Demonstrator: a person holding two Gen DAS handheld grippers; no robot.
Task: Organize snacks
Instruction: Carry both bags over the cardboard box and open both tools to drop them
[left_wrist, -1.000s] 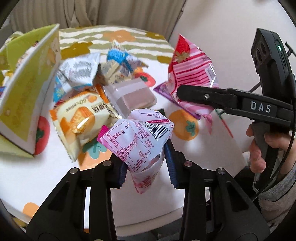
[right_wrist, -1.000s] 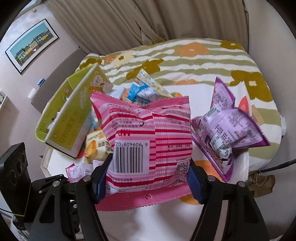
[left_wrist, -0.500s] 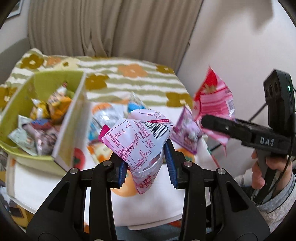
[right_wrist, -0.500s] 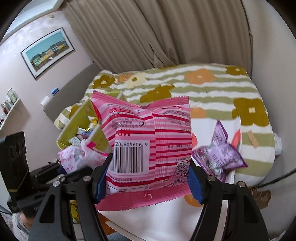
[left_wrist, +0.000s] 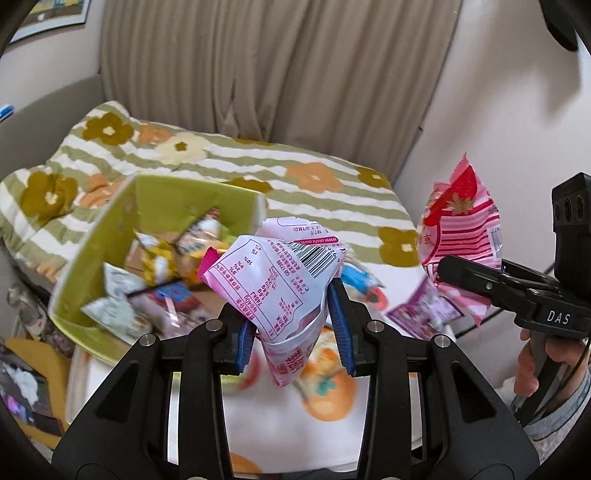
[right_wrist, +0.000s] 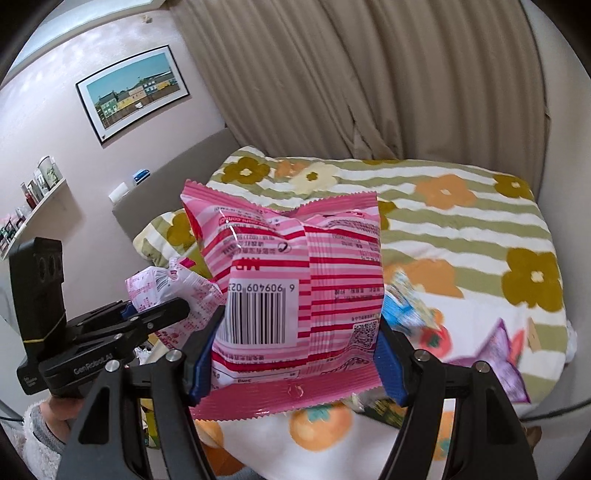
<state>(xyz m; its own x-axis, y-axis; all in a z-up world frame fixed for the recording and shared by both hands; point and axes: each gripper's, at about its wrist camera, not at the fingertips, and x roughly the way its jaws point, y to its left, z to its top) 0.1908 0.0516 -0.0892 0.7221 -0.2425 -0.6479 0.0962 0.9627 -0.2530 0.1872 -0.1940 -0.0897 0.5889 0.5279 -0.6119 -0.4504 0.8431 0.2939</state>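
Left gripper (left_wrist: 293, 325) pinching a crumpled pink-and-white packet (left_wrist: 275, 284), right gripper (right_wrist: 293, 358) clamping a pink striped bag (right_wrist: 291, 291), green box (left_wrist: 110, 236) contents blurred, table snacks partly hidden

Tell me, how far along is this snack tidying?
Partly done. Several packets already lie in the green box. In hand: the left gripper grips a pale pink packet, the right gripper a pink striped bag. Left: a purple packet and a blue one on the table.
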